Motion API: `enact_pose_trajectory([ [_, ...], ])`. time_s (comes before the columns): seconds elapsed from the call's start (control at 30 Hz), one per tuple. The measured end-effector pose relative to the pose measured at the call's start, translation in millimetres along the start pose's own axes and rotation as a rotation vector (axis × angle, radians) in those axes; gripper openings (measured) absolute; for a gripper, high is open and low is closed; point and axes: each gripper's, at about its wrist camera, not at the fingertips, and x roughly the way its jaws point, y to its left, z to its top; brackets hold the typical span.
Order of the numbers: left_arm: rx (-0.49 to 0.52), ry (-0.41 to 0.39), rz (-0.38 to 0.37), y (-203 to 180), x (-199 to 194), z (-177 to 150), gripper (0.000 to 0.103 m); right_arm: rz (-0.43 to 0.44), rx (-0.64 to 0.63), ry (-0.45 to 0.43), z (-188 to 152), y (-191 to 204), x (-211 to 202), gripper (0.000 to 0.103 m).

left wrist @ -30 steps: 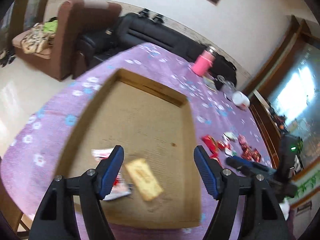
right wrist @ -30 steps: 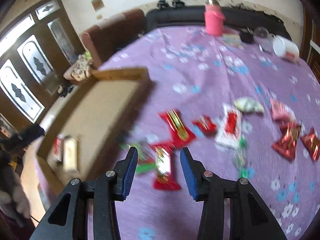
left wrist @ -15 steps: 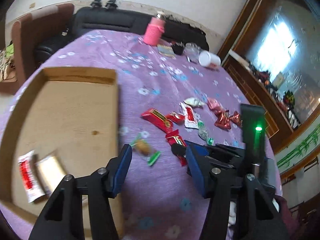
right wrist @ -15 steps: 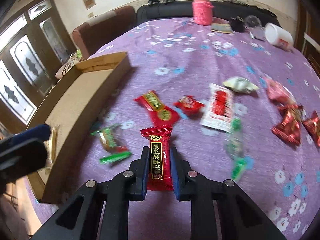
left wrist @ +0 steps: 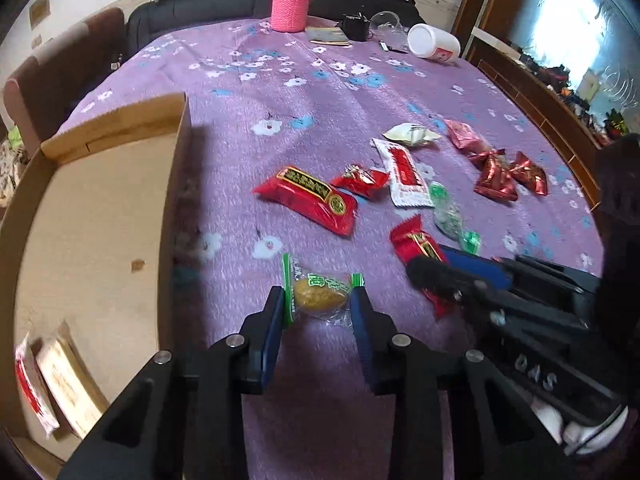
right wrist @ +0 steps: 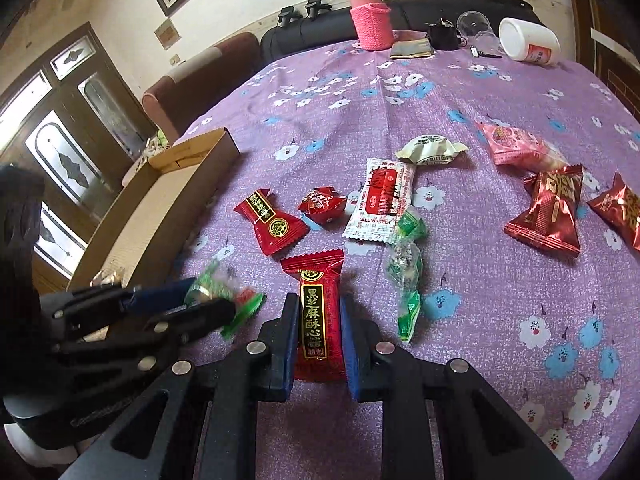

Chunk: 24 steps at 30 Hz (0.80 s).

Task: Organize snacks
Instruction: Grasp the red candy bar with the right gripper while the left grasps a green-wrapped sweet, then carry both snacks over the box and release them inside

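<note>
Left wrist view: the left gripper (left wrist: pixel 318 304) sits at lower centre of the frame, its jaws narrowed onto a clear green-ended packet (left wrist: pixel 320 292) holding a yellow snack, one blue pad against each end of the wrapper. The cardboard tray (left wrist: pixel 176 184) fills the left of the frame; two packets (left wrist: pixel 52 384) lie in its lower left corner. On the purple floral cloth of the bench (left wrist: pixel 320 80), loose snacks lie scattered at centre right, among them a long red packet (left wrist: pixel 308 198). The right gripper (left wrist: pixel 460 276) enters from the right edge. Right wrist view: the right gripper (right wrist: pixel 320 328) is at lower centre, jaws closed against both long sides of a red packet with gold characters (right wrist: pixel 318 312). The left gripper (right wrist: pixel 208 300) appears at lower left, holding the green-ended packet (right wrist: pixel 224 292), which is blurred. A pink flask (right wrist: pixel 370 18) stands at the upper centre.
</note>
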Motion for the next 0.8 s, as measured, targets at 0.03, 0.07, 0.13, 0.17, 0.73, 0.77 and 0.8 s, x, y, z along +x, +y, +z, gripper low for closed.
enact_pose_trajectory([
  [0.03,-0.004,-0.006,-0.006,2,-2,-2,0.032,0.007,0.005,-0.002,0,-1,0,0.021],
  [0.07,-0.012,-0.009,-0.02,4,-3,-3,0.032,0.012,0.009,-0.003,0,-2,-1,0.021],
  [0.13,-0.02,-0.01,-0.031,6,-4,-2,0.032,0.017,0.01,-0.004,0,-4,-1,0.021],
  [0.17,-0.019,-0.01,-0.029,5,-3,-2,0.032,0.018,0.008,-0.005,0,-4,-1,0.021],
  [0.73,-0.071,-0.134,-0.096,19,-46,-6,0.029,-0.01,-0.023,-0.105,3,12,-32,0.021],
  [0.77,-0.09,-0.153,-0.09,28,-55,-5,0.029,-0.007,-0.027,-0.106,4,16,-35,0.021],
  [0.8,-0.104,-0.166,-0.082,36,-61,-5,0.029,-0.002,-0.033,-0.106,7,20,-37,0.021],
])
